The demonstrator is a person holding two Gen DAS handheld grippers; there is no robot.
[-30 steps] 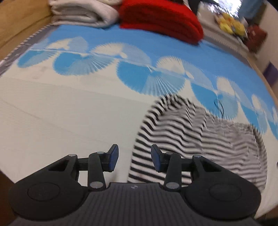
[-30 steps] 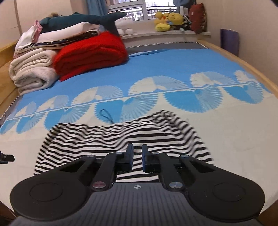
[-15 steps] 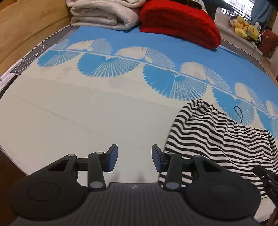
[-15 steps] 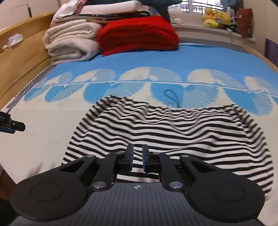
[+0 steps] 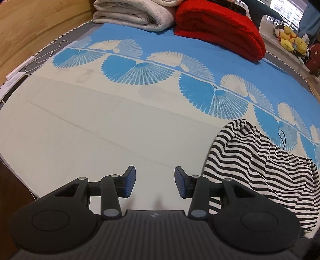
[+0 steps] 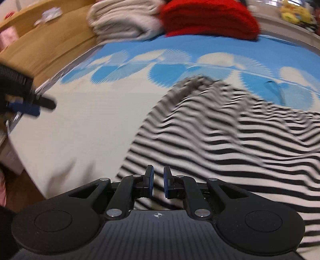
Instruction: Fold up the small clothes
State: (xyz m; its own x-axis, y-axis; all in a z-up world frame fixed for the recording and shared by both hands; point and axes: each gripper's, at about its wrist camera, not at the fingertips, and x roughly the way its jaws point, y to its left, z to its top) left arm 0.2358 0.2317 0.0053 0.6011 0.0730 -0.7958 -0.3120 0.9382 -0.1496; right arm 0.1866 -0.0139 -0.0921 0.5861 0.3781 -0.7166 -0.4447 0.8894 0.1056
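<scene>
**Striped garment pinched at near edge by right gripper, left gripper free**

Nearest in the right wrist view, the right gripper (image 6: 158,185) is seen with its 2 pads almost together, only a thin gap left; striped cloth sits right at the tips, and a pinch on the near hem is judged likely, though cloth between the pads cannot be confirmed through the blur. The striped garment (image 6: 230,136) is spread on the bed sheet (image 5: 90,124), peaked into a ridge toward the far side.

In the left wrist view the left gripper (image 5: 155,183) is held with pads wide apart over bare sheet, nothing between them; the garment's left edge (image 5: 250,160) lies just beside it, to the right.

For a clean fold, the hem should be kept taut and carried low across the cloth. The free left gripper is best brought onto the near left corner so both corners travel level. A black cord loop (image 5: 282,138) at the far edge should be kept inside the fold.

Farther back, a red blanket (image 5: 218,30) and a beige blanket (image 5: 136,14) are stacked, well apart from the work.
</scene>
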